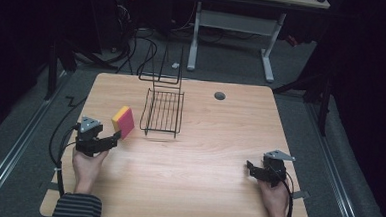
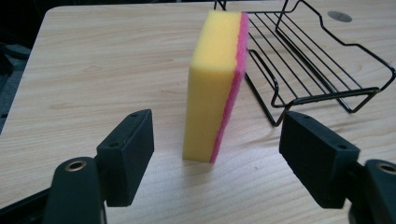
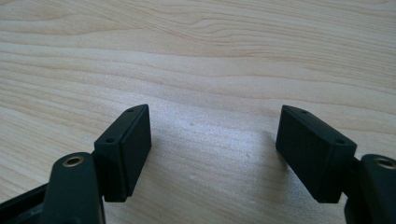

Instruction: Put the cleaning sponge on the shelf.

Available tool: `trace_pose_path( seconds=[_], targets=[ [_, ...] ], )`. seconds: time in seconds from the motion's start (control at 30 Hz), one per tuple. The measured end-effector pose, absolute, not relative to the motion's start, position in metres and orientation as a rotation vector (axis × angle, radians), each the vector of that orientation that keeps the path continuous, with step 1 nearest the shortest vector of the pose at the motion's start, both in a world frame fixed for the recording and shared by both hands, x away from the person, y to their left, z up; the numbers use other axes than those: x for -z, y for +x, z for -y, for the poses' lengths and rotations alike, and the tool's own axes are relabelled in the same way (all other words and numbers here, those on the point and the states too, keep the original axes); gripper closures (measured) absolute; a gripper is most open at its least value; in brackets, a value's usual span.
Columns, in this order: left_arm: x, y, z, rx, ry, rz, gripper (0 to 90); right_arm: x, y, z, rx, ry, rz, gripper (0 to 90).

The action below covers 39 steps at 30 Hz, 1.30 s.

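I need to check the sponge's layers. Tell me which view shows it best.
The left gripper view: the sponge stands on edge close up, yellow face and pink layer clear, between open tongs. The high view shows it small, beside the wire rack.

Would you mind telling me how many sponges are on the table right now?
1. The sponge stands on edge on the table, just ahead of the open left gripper and beside the black wire rack. None seems hidden.

Overhead view; two low table (image 1: 203,154) close-ups
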<state>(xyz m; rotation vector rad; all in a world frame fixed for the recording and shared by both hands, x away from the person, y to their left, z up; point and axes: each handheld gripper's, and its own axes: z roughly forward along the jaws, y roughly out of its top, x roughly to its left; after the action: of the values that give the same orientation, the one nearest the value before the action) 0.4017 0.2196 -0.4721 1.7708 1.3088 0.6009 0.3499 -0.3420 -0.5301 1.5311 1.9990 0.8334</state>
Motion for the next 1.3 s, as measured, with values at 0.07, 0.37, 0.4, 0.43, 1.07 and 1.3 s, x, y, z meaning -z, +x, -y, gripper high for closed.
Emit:
trace_pose_path(
  seconds=[0.07,0.37,0.4,0.43,1.07,1.3],
  targets=[
    [0.471,0.403,-0.22,-0.598,1.778,-1.307,27.4,0.53,0.35,0.342,-0.834,1.534,-1.998,26.8],
    [0.474,0.422,-0.216,-0.583,1.781,-1.302,31.7,0.53,0.35,0.342,-0.834,1.534,-1.998,26.8],
    [0.475,0.424,-0.215,-0.58,1.784,-1.304,32.6,0.53,0.35,0.342,-0.834,1.534,-1.998,26.8],
    [0.476,0.425,-0.214,-0.578,1.791,-1.304,33.3,0.53,0.35,0.342,-0.833,1.534,-1.998,26.9],
    [0.494,0.444,-0.213,-0.532,1.786,-1.316,50.3,0.53,0.35,0.342,-0.833,1.528,-2.0,26.8],
    [0.494,0.443,-0.212,-0.542,1.785,-1.286,56.4,0.53,0.35,0.342,-0.833,1.528,-2.001,26.8]
  ],
)
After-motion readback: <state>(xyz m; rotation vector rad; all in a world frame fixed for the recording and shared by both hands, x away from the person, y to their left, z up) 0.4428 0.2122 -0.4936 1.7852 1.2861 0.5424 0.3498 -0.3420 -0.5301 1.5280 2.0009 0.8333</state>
